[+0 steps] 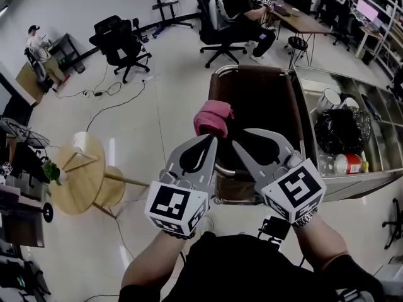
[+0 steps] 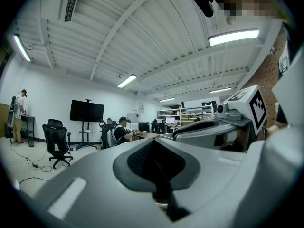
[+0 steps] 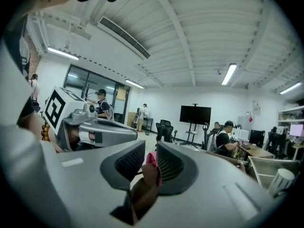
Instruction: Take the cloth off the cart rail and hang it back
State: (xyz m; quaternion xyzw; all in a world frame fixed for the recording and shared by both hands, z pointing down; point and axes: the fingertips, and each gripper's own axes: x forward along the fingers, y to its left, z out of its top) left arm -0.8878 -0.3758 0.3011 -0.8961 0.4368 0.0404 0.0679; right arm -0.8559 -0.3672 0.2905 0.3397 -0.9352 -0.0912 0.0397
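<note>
A pink cloth (image 1: 212,119) hangs folded over the left chrome rail (image 1: 213,83) of a brown-topped cart (image 1: 258,102). Both grippers are raised side by side just short of it. My left gripper (image 1: 212,139) has its tips right under the cloth's near edge; in the left gripper view (image 2: 153,144) its pads meet with nothing between them. My right gripper (image 1: 235,145) sits to the right of the cloth. In the right gripper view (image 3: 151,148) a narrow gap stands between the pads, and the pink cloth (image 3: 152,161) and brown cart top show through it.
A steel cart section (image 1: 378,109) on the right holds a black bag (image 1: 343,129), a bottle (image 1: 345,164) and a white cup (image 1: 327,99). A round wooden table (image 1: 79,175) stands left. Office chairs (image 1: 119,43), floor cables and a seated person (image 1: 242,11) lie beyond.
</note>
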